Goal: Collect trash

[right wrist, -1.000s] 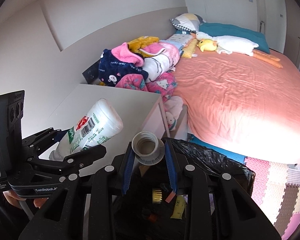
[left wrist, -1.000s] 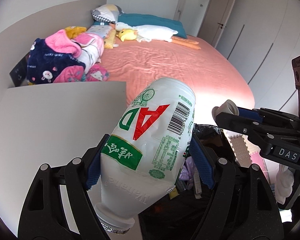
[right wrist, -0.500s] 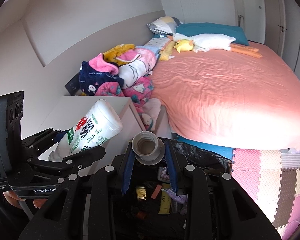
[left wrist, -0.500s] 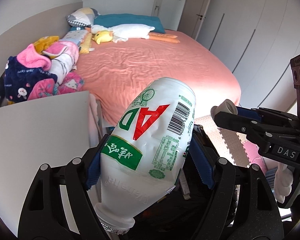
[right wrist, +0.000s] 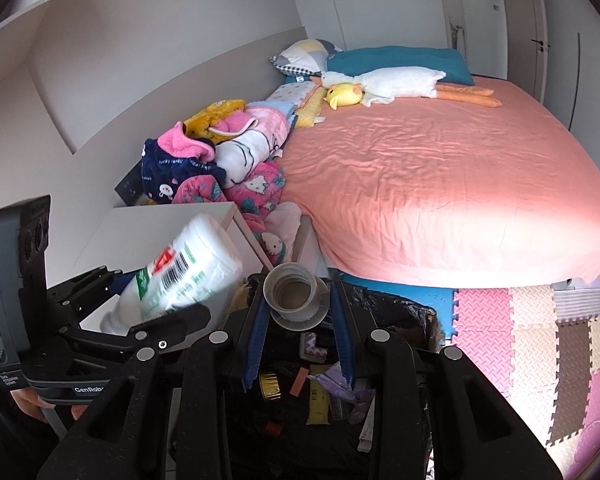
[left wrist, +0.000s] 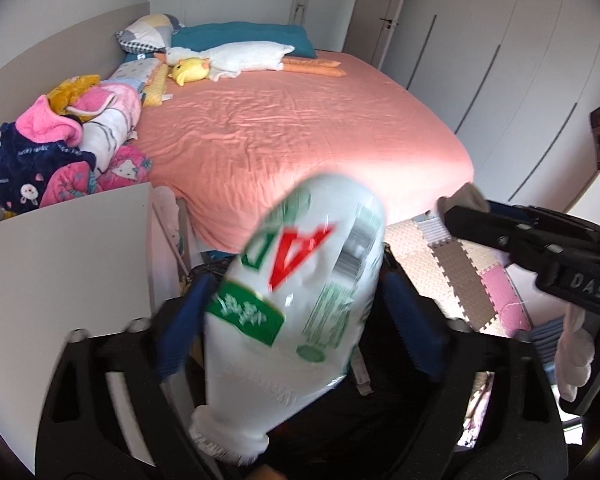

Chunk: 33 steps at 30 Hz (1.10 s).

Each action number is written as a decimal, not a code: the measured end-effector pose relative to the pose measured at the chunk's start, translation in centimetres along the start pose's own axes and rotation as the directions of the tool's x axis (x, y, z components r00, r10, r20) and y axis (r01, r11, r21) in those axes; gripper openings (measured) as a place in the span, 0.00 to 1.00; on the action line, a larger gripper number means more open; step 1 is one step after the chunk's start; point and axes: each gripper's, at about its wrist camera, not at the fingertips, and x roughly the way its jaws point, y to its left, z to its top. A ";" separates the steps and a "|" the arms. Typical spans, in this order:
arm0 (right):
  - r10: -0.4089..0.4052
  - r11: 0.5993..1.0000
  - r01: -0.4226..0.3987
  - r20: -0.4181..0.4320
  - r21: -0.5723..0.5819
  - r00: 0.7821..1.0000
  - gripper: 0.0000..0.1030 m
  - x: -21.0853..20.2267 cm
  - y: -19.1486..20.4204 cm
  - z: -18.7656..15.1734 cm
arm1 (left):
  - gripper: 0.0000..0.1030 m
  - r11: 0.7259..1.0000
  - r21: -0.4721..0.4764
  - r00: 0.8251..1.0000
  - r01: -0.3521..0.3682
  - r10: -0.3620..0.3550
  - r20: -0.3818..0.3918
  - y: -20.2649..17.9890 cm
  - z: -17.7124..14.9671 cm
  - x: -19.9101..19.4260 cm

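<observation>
Trash shows here as two pieces held over a black-lined bin [right wrist: 416, 316] that stands on the floor at the foot corner of the bed. Largest in the room is the bed [left wrist: 300, 128], covered in a salmon-pink sheet, with a teal pillow [left wrist: 244, 34] and a long white plush goose [left wrist: 236, 58] at its head and a yellow plush duck [left wrist: 190, 72] beside the goose. A heap of pink, navy and white bedclothes [left wrist: 68, 148] lies along the wall side. A white bedside cabinet [left wrist: 60, 264] stands next to the bin, and foam puzzle mats [right wrist: 540, 352] in pink, beige and brown cover the floor on the other side. Wrappers and scraps of paper already lie in the bin's dark liner.

The left gripper [left wrist: 296, 312] has just been opening its jaws: a white plastic bottle [left wrist: 296, 312] with a red and green label, neck down and motion-blurred, sits between the blue pads with a visible gap on each side, so it is no longer clamped. It hangs above the bin's left edge.

The right gripper [right wrist: 298, 312] is clamped on a small grey funnel-shaped cap [right wrist: 294, 294], mouth facing the camera, its flared rim pinched between the blue pads directly above the bin's opening.
</observation>
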 end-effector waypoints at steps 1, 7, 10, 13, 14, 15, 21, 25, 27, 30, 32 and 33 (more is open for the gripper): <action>0.004 1.000 -0.004 0.008 0.006 1.000 0.45 -0.3 -0.2 0.1 | 0.94 1.000 0.002 1.000 -0.009 0.009 0.015 0.0 0.0 -0.2; -0.012 1.000 0.012 0.061 0.002 0.998 0.67 -1.8 -0.4 0.4 | 0.94 0.997 -0.080 0.997 -0.022 0.028 0.069 1.3 0.3 -1.2; -0.007 1.000 0.007 0.061 -0.003 0.998 0.67 -1.8 -0.4 0.4 | 0.94 0.993 -0.116 0.996 -0.024 0.034 0.086 1.8 0.4 -1.5; -0.005 1.000 0.005 0.055 -0.006 0.998 0.67 -1.8 -0.4 0.3 | 0.94 0.991 -0.126 0.995 -0.038 0.050 0.090 2.0 0.6 -1.8; -0.004 1.000 0.005 0.054 -0.007 0.999 0.67 -1.8 -0.4 0.3 | 0.94 0.991 -0.129 0.995 -0.032 0.044 0.087 2.0 0.6 -1.8; -0.004 1.000 0.004 0.053 -0.007 0.999 0.67 -1.8 -0.4 0.3 | 0.94 0.991 -0.132 0.996 -0.021 0.033 0.083 2.0 0.5 -1.8; 0.001 1.000 -0.001 0.048 -0.014 0.999 0.67 -1.8 -0.3 0.3 | 0.94 0.990 -0.133 0.996 -0.037 0.047 0.077 2.1 0.4 -1.6; 0.005 1.000 -0.004 0.043 -0.018 0.999 0.67 -1.6 -0.1 0.3 | 0.94 0.992 -0.119 0.993 -0.043 0.056 0.102 1.9 0.3 -2.1; 0.006 1.000 -0.005 0.041 -0.021 0.999 0.67 -1.5 -0.1 0.3 | 0.94 0.993 -0.110 0.992 -0.052 0.063 0.105 1.8 0.4 -2.2; 0.008 1.000 -0.007 0.042 -0.022 0.999 0.67 -1.5 0.0 0.3 | 0.94 0.992 -0.111 0.992 -0.052 0.064 0.110 1.9 0.4 -2.2; 0.009 1.000 -0.008 0.042 -0.026 0.999 0.67 -1.4 0.1 0.3 | 0.94 0.992 -0.118 0.992 -0.043 0.057 0.116 2.1 0.4 -2.3; 0.008 1.000 -0.007 0.040 -0.027 0.999 0.67 -1.3 0.1 0.3 | 0.94 0.992 -0.119 0.992 -0.038 0.052 0.119 2.1 0.4 -2.3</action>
